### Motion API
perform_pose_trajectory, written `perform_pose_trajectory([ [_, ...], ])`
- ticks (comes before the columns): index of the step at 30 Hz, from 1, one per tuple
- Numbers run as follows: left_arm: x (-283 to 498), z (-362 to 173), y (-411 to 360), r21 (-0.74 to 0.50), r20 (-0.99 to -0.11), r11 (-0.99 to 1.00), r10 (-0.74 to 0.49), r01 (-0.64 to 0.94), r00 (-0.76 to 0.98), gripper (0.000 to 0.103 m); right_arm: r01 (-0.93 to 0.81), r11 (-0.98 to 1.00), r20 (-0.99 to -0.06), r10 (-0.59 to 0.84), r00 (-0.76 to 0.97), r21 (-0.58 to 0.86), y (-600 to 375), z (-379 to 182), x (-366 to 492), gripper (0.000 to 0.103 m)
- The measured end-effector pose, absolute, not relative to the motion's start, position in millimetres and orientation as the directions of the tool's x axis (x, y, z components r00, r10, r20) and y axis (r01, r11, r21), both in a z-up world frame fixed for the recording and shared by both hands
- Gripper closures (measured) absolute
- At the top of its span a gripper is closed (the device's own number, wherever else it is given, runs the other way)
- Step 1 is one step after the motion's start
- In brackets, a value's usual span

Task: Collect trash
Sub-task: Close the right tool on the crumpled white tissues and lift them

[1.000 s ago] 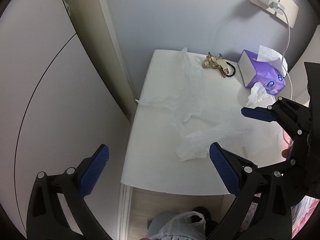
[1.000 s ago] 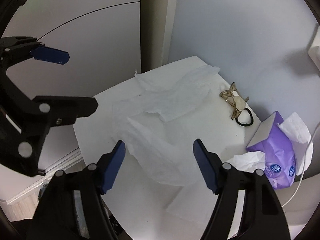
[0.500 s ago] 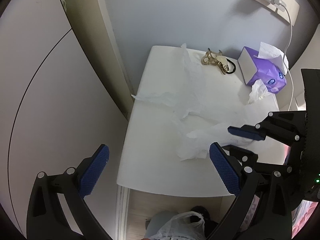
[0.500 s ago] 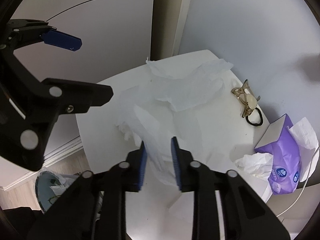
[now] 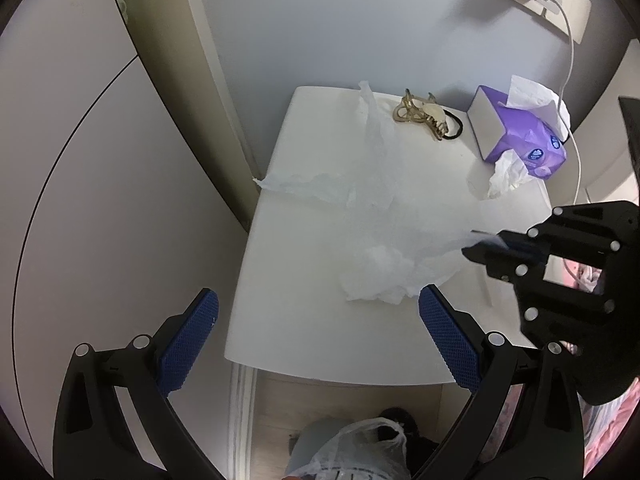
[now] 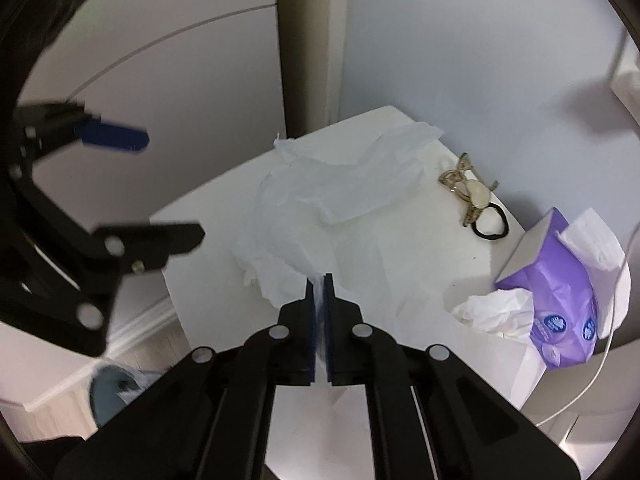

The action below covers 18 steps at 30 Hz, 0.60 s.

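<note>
Crumpled white tissue paper (image 5: 384, 224) lies spread over a small white table (image 5: 288, 320). It also shows in the right wrist view (image 6: 332, 208). My right gripper (image 6: 319, 280) is shut on the near edge of this tissue and lifts it slightly; it shows from the side in the left wrist view (image 5: 476, 250). My left gripper (image 5: 316, 332) is open and empty, held above the table's front left edge. A smaller tissue wad (image 5: 506, 172) lies beside the purple tissue pack (image 5: 520, 136).
A hair claw clip (image 5: 420, 114) and a black hair tie (image 5: 454, 128) lie at the table's back. A white charger cable (image 5: 572, 80) hangs from a wall socket. A bin with a plastic bag (image 5: 352, 452) stands on the floor under the table's front edge.
My right gripper closed from wide open onto the tissue's near edge and pulled it up and back. The left gripper drew back and rose a little, staying open.
</note>
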<state>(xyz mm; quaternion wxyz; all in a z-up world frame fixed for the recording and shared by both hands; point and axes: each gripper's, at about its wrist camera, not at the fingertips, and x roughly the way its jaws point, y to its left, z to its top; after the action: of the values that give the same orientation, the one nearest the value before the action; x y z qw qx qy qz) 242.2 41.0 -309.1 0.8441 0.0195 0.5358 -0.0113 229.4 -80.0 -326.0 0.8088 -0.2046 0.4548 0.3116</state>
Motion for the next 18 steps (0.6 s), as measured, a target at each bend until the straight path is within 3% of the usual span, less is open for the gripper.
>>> perform_pose_trajectory([
  [18,264,-323,1,0.014,-0.911,0.988,-0.050,0.151,0.409,0.006,-0.611,0.792,-0.850,0.333,0.409,0.016,-116,-312,232,0.098],
])
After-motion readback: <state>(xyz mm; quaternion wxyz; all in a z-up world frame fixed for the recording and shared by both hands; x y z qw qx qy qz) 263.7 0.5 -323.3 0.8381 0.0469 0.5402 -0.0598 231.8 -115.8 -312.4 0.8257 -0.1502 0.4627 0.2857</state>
